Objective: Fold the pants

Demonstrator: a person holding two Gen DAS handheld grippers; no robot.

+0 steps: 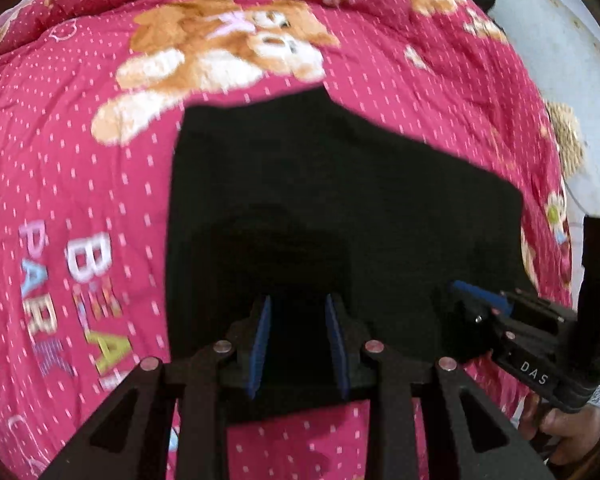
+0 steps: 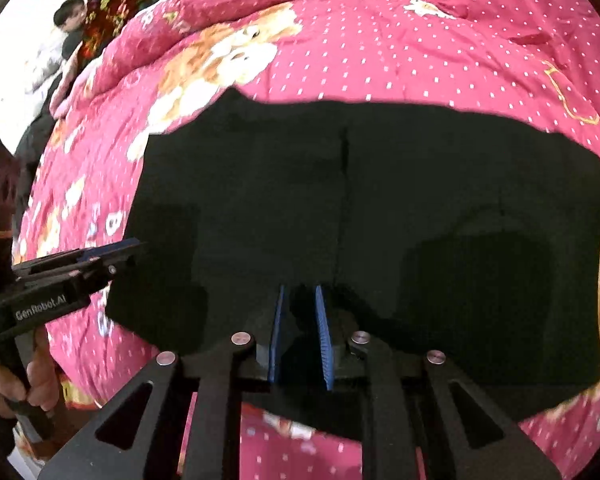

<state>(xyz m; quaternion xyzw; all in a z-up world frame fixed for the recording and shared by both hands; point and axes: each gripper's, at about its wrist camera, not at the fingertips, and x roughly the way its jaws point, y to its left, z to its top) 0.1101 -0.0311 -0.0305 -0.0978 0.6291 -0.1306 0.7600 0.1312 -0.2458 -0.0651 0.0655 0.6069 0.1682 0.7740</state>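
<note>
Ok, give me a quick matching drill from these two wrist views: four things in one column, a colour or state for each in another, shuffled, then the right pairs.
Things:
1. folded black fabric pants
2. pink dotted quilted bedspread
3. printed teddy bear on the bedspread
4. ribbed pads of the right tool

Colour or state:
A. orange-brown and white
B. blue
C. lying flat, dark, in a blocky folded shape
D. pink with small white dots, lettering printed on it

Pairs: 1-C, 2-D, 3-A, 4-B
</note>
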